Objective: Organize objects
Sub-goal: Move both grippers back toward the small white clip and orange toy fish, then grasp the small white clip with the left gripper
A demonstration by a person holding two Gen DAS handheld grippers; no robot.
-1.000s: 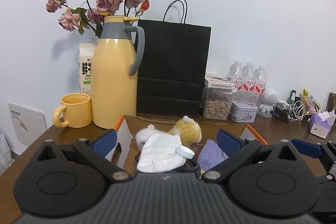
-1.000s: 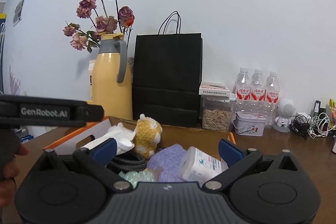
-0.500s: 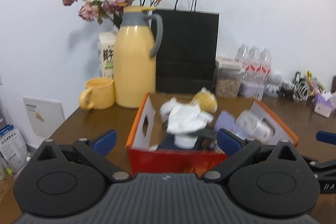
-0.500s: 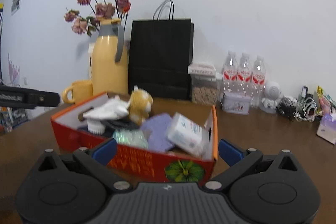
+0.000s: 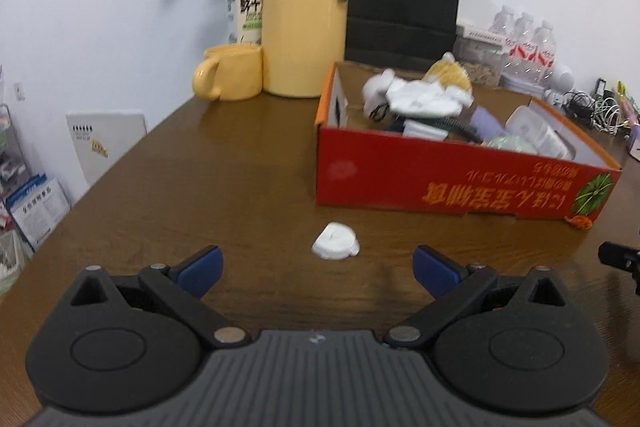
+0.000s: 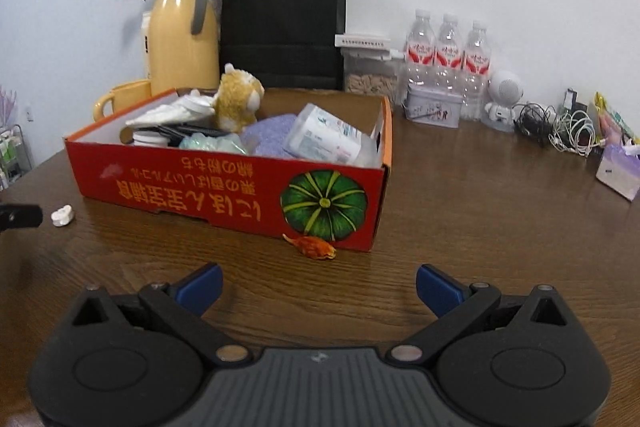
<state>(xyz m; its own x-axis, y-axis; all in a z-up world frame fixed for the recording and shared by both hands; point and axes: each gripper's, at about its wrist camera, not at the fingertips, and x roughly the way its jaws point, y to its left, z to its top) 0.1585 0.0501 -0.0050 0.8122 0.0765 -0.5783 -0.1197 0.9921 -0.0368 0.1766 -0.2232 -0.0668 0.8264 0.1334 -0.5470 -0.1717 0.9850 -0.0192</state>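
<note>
Gaping left hand-held gripper (image 5: pixel 316 269), right hand-held gripper (image 6: pixel 318 285) | lumpy white blob (image 5: pixel 335 247) | glossy cardboard box (image 6: pixel 224 195)

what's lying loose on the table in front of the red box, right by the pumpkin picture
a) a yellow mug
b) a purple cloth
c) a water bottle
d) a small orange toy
d: in the right wrist view a small orange toy lies on the bare table against the front of the red box, just below the pumpkin picture.
</note>
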